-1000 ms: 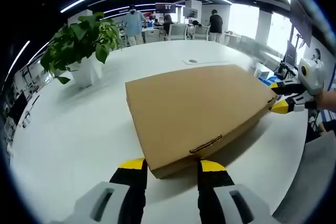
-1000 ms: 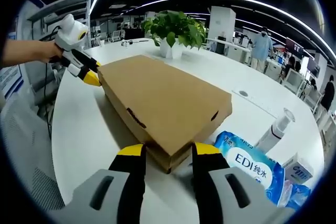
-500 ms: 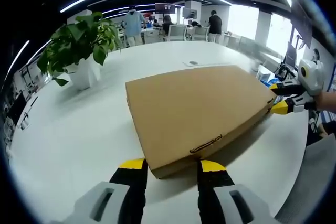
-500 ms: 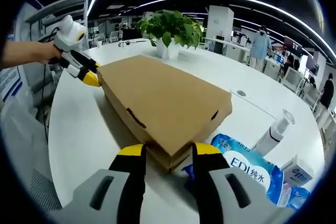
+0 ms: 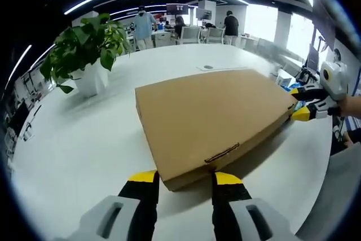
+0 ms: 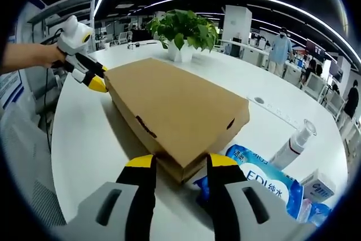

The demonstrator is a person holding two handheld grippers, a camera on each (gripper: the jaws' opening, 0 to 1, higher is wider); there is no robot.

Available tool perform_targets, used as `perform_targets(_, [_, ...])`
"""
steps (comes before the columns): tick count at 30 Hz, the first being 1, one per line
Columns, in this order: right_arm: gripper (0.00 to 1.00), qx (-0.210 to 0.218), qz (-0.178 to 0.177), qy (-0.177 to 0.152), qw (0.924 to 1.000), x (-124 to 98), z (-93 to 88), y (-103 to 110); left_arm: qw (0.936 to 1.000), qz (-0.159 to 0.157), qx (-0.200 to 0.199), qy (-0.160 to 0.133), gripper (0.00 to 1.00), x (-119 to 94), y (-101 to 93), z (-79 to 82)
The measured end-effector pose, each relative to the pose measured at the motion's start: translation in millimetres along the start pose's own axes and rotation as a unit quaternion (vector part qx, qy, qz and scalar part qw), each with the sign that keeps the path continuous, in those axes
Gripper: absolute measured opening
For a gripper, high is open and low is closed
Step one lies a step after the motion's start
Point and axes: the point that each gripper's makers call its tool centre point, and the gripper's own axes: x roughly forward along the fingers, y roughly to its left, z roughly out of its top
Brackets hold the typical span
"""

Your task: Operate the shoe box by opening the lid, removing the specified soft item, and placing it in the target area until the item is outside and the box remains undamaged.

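Almost nothing has moved in the last second: both of your grippers sit at the same opposite corners of the box, and the lid is as shut as it was.

Nearest to you, the left gripper (image 5: 186, 180) stands with its jaws apart, straddling the near corner of the shoe box (image 5: 211, 119) and holding nothing. Just ahead of those tips a small slot is cut in the lid edge. Your right gripper (image 6: 176, 163) is likewise parted around the opposite corner, empty, with the blue wipes pack (image 6: 265, 179) close beside its right jaw. Whether either jaw actually touches the cardboard, the pictures don't show.

To open it well, I would catch only the lid's overhanging lip, not the base beneath, and lift both corners evenly so the flap doesn't twist or tear. Keep the grip light; the cardboard looks thin enough to crease.

Farther out past the box, the white table (image 5: 73, 139) carries a potted plant (image 5: 87, 49) beyond the left gripper, and a pump bottle (image 6: 293, 142) stands beyond the wipes. The soft item itself is presumably inside, unseen.
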Motion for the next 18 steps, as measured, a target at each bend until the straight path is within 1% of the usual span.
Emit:
perform_targets(2, [0.33,-0.002,-0.001,0.002,1.0000,-0.1,-0.3,0.3,0.9999,-0.003,-0.009,0.004,0.38,-0.5,-2.0,-2.3])
perform_targets(5, [0.34,-0.005,-0.001,0.004,1.0000,-2.4,-0.8,1.3,1.0000,0.000,-0.006,0.000,0.41,-3.8,-2.4,-3.5])
perform_targets(8, [0.38,-0.005,-0.005,0.006,1.0000,-6.3,-2.2,-0.2,1.0000,0.002,-0.008,-0.003,0.44,-8.6,-2.3,-5.3])
perform_targets(13, [0.41,-0.006,-0.012,0.004,0.9999,-18.3,-2.6,-1.6,0.9998,0.004,-0.008,-0.018,0.48,-17.3,-4.0,-5.8])
perform_targets(16, [0.44,-0.011,-0.015,0.002,0.9998,-28.5,-5.1,-2.0,0.9995,0.004,-0.010,-0.029,0.51,-23.6,-8.4,-7.0])
perform_targets(18, [0.46,-0.005,-0.017,-0.002,0.9998,-36.5,-6.8,-3.1,0.9993,0.005,-0.009,-0.037,0.53,-27.5,-11.0,-7.9])
